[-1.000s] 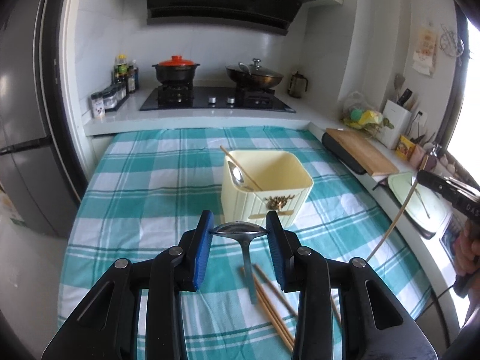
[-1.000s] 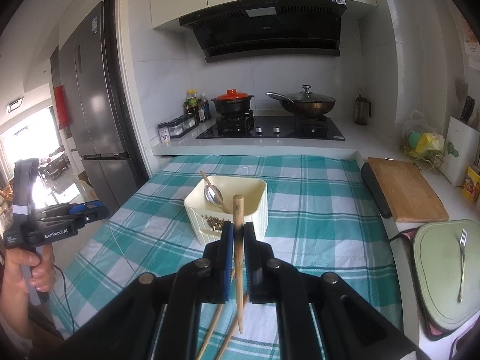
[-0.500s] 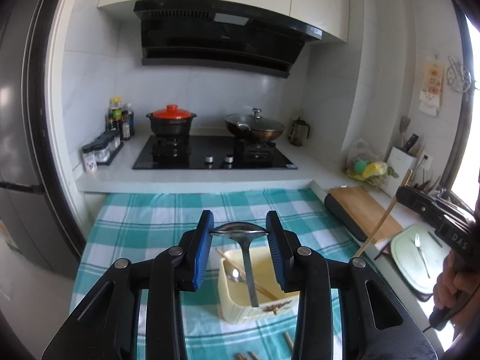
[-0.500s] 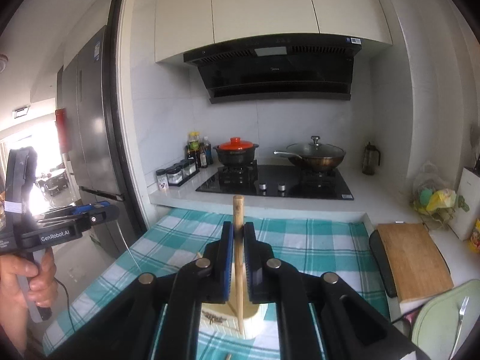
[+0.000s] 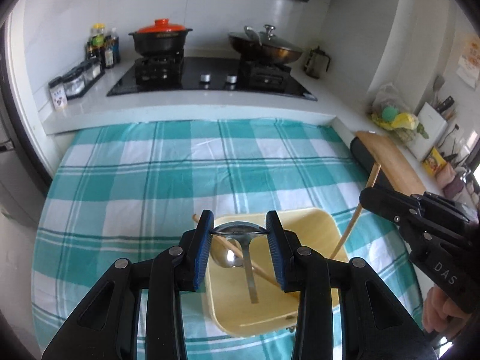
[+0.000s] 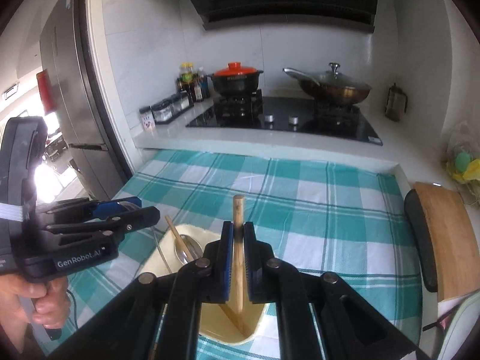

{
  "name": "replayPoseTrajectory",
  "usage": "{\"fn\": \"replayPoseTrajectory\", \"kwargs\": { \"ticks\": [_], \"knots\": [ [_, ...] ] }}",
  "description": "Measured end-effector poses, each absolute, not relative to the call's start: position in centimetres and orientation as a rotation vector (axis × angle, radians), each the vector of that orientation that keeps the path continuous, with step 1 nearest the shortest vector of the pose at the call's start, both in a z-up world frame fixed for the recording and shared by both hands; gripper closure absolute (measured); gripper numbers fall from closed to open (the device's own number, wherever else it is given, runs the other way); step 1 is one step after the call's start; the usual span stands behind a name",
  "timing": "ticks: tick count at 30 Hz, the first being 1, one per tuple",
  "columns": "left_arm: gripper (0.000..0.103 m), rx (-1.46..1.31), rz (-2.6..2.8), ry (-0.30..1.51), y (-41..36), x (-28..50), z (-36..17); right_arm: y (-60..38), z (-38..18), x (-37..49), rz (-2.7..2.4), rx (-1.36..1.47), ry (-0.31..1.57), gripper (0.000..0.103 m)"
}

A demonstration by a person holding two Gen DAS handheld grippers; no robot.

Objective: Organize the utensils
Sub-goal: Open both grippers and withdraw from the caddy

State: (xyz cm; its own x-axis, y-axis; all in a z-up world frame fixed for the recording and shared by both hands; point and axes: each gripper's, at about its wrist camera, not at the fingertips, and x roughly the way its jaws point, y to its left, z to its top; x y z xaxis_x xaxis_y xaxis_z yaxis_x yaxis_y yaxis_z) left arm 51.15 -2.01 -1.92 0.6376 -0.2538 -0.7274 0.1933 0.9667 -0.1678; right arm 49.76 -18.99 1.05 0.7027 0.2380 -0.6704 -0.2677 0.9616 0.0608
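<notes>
Left wrist view, grip: the left gripper [image 5: 239, 232] was clamped on the bowl of a metal spoon [image 5: 240, 230], pads pressing its rim on both sides, handle hanging down.
Left wrist view, change: 1 second before, that spoon hung above 2 or 3 chopsticks lying on the checked tablecloth [image 5: 144, 186], with the cream bin [image 5: 312, 225] beyond at 12 o'clock; now the bin sat directly under the jaws and the handle tip hung inside it.
Left wrist view, bin contents: 1 spoon [image 5: 226, 256] and 1 chopstick [image 5: 264, 274] already lay inside, leaning toward 10 o'clock.
Left wrist view, other hand: the right gripper [image 5: 364, 198] entered from 3 o'clock, its held chopstick [image 5: 354, 222] slanting down over the bin's right rim.
Right wrist view, grip: the right gripper [image 6: 238, 250] was pressed together on 1 wooden chopstick [image 6: 238, 240], upright between the pads, lower end inside the bin [image 6: 168, 249].
Right wrist view, change: the bin, earlier farther off at 12 o'clock, had come beneath the jaws.
Right wrist view, other hand: the left gripper [image 6: 132, 207] reached in from 9 o'clock above the bin's left rim.
Meaning for the task: both utensils appeared carried to the bin; judged next, release of each, spoon and chopstick, so they drop among the 2 pieces stored.
</notes>
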Motion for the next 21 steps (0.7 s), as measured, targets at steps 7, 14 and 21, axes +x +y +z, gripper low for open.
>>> {"fn": "replayPoseTrajectory", "kwargs": {
  "ticks": [7,14,21],
  "knots": [
    [0.059,-0.057,-0.228,0.89,-2.4,52.5,-3.9,-18.6,-1.9,51.9,0.306,-0.001,0.815,0.091],
    [0.028,0.005,-0.212,0.813,-0.5,47.7,-1.4,-19.2,0.0,48.8,0.301,-0.006,0.762,0.061],
    [0.017,0.073,-0.224,0.791,3.0,37.1,-2.1,-21.6,0.4,39.9,0.257,-0.075,0.747,0.057]
  ]
}}
